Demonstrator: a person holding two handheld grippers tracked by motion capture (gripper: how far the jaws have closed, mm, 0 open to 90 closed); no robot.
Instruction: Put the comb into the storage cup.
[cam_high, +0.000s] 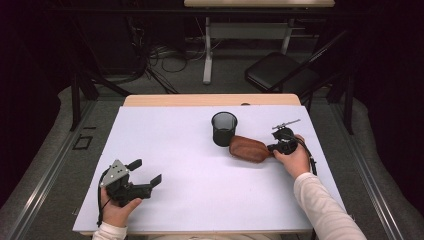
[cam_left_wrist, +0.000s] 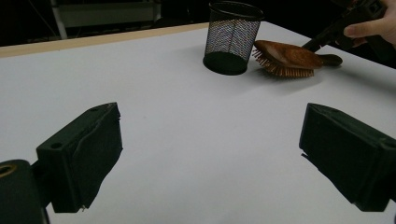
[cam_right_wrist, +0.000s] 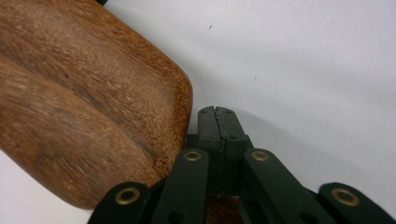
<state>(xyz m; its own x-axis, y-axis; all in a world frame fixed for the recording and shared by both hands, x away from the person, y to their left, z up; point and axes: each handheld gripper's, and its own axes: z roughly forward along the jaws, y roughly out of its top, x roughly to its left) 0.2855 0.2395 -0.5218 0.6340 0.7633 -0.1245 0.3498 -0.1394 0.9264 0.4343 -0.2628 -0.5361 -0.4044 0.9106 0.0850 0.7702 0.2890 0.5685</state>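
Lying bristles-down on the white table (cam_high: 200, 190), the wooden hairbrush (cam_high: 248, 148) rests just beside the mesh cup (cam_high: 223, 128). The right gripper (cam_high: 278, 147) has its jaws closed together over the brush's handle end, while the left gripper (cam_high: 146, 171) sits well apart, jaws wide and empty.

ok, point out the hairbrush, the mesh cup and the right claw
hairbrush (cam_high: 248, 148), high view, wooden back.
mesh cup (cam_left_wrist: 232, 39), left gripper view, side wall.
right claw (cam_right_wrist: 217, 122), right gripper view, closed tips beside the brush.
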